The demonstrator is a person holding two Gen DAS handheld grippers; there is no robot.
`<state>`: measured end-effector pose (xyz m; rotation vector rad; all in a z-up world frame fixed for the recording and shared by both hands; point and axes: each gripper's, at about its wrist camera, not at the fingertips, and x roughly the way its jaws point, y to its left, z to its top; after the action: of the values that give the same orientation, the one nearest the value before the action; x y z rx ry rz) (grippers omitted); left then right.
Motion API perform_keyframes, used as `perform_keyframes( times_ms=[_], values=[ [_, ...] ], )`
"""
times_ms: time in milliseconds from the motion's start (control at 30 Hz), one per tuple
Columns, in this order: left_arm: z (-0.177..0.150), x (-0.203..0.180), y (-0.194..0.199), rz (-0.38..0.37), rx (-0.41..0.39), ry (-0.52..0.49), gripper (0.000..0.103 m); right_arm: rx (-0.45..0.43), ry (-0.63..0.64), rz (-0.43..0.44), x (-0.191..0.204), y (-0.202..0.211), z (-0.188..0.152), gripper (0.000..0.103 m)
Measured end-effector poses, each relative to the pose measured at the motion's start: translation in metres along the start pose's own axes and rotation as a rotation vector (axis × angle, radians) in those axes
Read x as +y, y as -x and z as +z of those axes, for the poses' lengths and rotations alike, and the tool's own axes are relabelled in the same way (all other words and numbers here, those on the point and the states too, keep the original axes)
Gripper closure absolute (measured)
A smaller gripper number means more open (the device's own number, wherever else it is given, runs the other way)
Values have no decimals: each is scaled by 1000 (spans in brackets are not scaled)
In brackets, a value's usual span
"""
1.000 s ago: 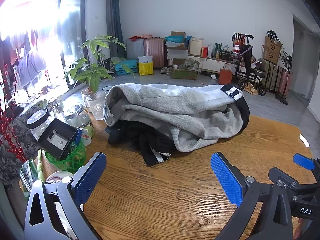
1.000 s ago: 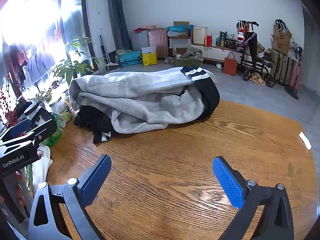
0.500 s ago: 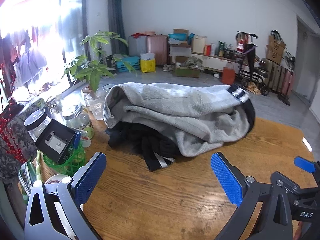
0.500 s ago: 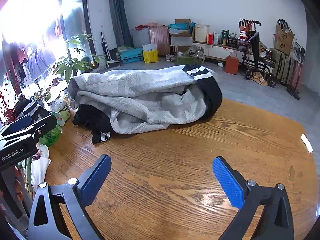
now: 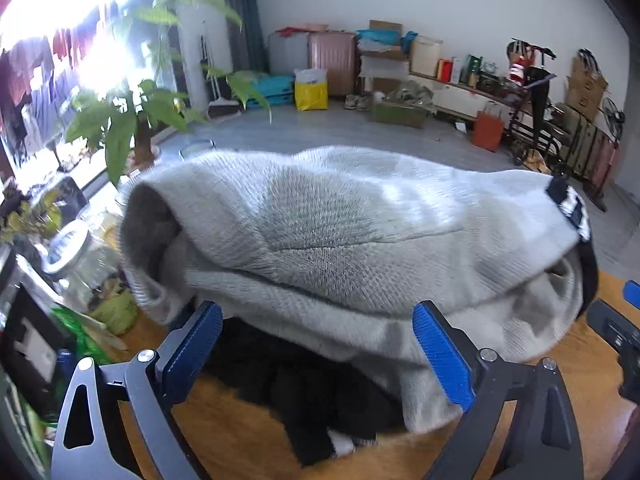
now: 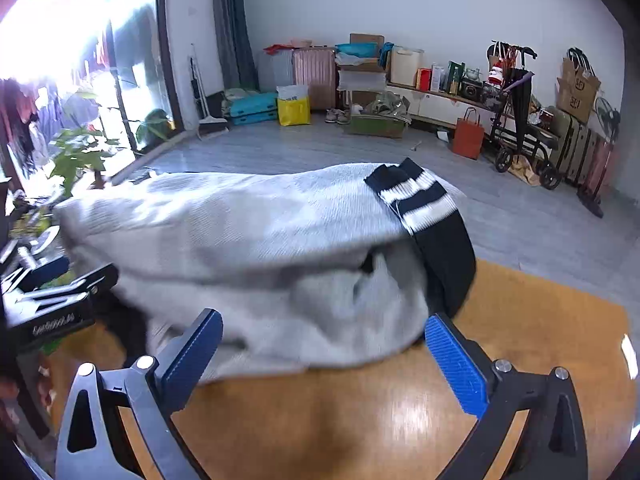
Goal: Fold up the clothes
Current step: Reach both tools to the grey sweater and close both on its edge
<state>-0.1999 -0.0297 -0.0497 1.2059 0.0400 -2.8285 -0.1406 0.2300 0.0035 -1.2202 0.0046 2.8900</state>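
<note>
Lying bunched on wooden table (image 6: pixel 360 420), grey knit sweater (image 5: pixel 360 232) over black garment (image 5: pixel 304 384), left gripper (image 5: pixel 316 344) jaws wide, closing, gripping nothing, right gripper (image 6: pixel 320 354) jaws wide, empty, both at sweater's near edge.

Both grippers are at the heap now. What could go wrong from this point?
1. The left gripper is closing where the grey sweater overlies black cloth; it may pinch both layers.
2. Jars and a plant crowd the sweater's left end; a pull that way could topple them.
3. The right gripper is open at a bunched edge; it may catch several folds.
</note>
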Motion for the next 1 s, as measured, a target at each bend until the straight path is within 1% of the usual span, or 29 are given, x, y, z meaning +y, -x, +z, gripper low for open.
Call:
perform_keyframes(
  times_ms=[100,200,267,333,367,400,433,467,533,567,633,667,700,733,800,833,933,1000],
  values=[
    [-2,-1,-11,-19,-7,13,8,26,6,4,1,-31,9,1],
    [-3,-1,-12,-21,-35,20,10,41,-19,45,-1,-52,12,2],
    [-2,1,-14,-22,-34,29,15,59,-56,86,-3,-63,11,3],
    [2,5,-14,-22,-33,44,28,63,-74,73,-2,-71,11,8],
    [4,7,-13,-22,-35,52,30,60,-77,66,-1,-74,11,9],
    [5,8,-12,-27,-35,56,34,51,-81,82,1,-76,12,10],
    [5,9,-11,-34,-32,61,40,47,-90,98,2,-77,12,14],
    [6,10,-11,-35,-28,53,43,45,-105,116,3,-78,14,17],
    [6,10,-11,-40,-27,33,51,42,-121,140,6,-80,16,36],
    [6,11,-10,-42,-31,32,54,41,-121,145,9,-80,18,41],
    [6,13,-7,-48,-46,34,67,35,-91,133,17,-81,21,56],
    [5,14,-4,-51,-57,37,71,31,-80,133,20,-80,21,60],
    [5,15,-2,-56,-65,41,76,27,-71,135,22,-77,21,69],
    [5,16,0,-61,-73,45,79,14,-67,131,23,-74,22,79],
    [2,18,5,-74,-86,55,82,-31,-65,123,23,-63,22,90],
    [0,19,8,-79,-94,58,83,-61,-66,119,22,-57,21,93],
    [-1,19,20,-92,-120,63,85,-138,-62,118,21,-34,20,95],
    [-2,18,29,-100,-133,64,86,-173,-56,109,20,-21,20,97]
  ],
)
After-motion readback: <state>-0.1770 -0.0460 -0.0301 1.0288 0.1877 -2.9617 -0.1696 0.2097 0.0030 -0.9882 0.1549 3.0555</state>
